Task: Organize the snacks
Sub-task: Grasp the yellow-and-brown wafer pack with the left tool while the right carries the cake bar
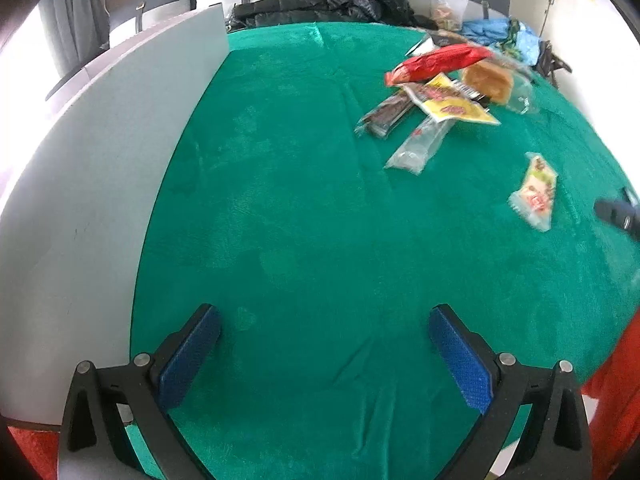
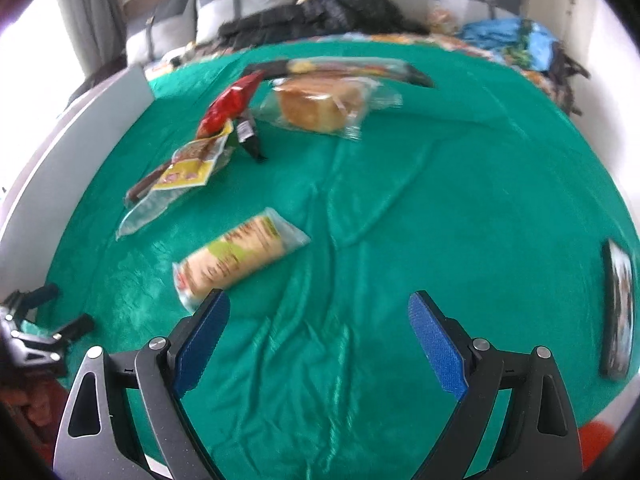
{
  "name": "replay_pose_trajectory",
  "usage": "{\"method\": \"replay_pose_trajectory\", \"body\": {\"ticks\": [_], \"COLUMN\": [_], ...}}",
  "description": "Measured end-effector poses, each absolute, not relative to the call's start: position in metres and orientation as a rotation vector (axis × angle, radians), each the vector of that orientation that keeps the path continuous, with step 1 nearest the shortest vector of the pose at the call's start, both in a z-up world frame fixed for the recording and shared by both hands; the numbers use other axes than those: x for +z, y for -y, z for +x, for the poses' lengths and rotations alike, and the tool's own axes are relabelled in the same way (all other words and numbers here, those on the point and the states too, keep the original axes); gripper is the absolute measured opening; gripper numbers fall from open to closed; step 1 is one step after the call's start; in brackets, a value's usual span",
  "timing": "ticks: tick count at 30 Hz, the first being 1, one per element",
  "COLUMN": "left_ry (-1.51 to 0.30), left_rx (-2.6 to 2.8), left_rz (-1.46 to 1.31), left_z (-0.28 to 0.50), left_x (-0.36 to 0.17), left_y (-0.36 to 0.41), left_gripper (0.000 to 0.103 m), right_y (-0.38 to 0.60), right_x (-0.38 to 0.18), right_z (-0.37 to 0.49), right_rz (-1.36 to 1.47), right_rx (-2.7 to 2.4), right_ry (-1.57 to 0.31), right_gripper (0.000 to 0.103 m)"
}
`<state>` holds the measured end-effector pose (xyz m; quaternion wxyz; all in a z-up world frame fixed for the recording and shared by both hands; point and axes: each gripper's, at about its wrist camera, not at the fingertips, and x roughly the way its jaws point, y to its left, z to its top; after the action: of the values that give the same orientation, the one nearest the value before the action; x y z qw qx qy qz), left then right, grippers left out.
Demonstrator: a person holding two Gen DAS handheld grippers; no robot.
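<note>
Snack packets lie on a green cloth (image 1: 300,220). A pile at the far right of the left wrist view holds a red packet (image 1: 440,62), a yellow packet (image 1: 456,106), a dark bar (image 1: 386,114), a clear wrapper (image 1: 418,144) and a wrapped bun (image 1: 490,80). A cracker packet (image 1: 536,192) lies apart. My left gripper (image 1: 324,344) is open and empty, far from them. My right gripper (image 2: 318,336) is open and empty, with the cracker packet (image 2: 236,258) just beyond its left finger. The bun (image 2: 320,106) and red packet (image 2: 232,102) lie farther off.
A grey board (image 1: 100,168) stands along the cloth's left edge. A dark flat device (image 2: 618,312) lies at the right edge. Black jackets (image 1: 340,4), a plastic bag (image 1: 448,4) and blue clothes (image 1: 496,32) lie beyond the cloth. The left gripper shows in the right wrist view (image 2: 36,328).
</note>
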<state>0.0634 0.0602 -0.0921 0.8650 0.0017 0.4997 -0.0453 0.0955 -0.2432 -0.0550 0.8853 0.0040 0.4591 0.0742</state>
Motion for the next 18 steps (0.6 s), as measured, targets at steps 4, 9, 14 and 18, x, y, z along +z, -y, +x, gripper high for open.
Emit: {"method": "replay_pose_trajectory", "body": {"ticks": [4, 9, 14, 18], "left_ry": [-1.047, -1.141, -1.295, -1.343], "left_rx": [-0.215, -0.349, -0.27, -0.193], "left_rz": [-0.123, -0.221, -0.155, -0.034], "left_z": [0.091, 0.168, 0.244, 0.264], "left_x": [-0.069, -0.041, -0.052, -0.068], "left_y": [-0.052, -0.019, 0.023, 0.053], "left_gripper": [0.099, 0.096, 0.096, 0.092], "right_y": [0.239, 0.242, 0.25, 0.256], "right_x": [-0.059, -0.067, -0.073, -0.071], "right_z": [0.081, 0.08, 0.075, 0.071], "right_rz": [-0.067, -0.094, -0.045, -0.014], "right_rx": [0.156, 0.163, 0.184, 0.191], "right_ry": [-0.896, -0.889, -0.906, -0.894], "right_gripper": [0.093, 0.093, 0.093, 0.093]}}
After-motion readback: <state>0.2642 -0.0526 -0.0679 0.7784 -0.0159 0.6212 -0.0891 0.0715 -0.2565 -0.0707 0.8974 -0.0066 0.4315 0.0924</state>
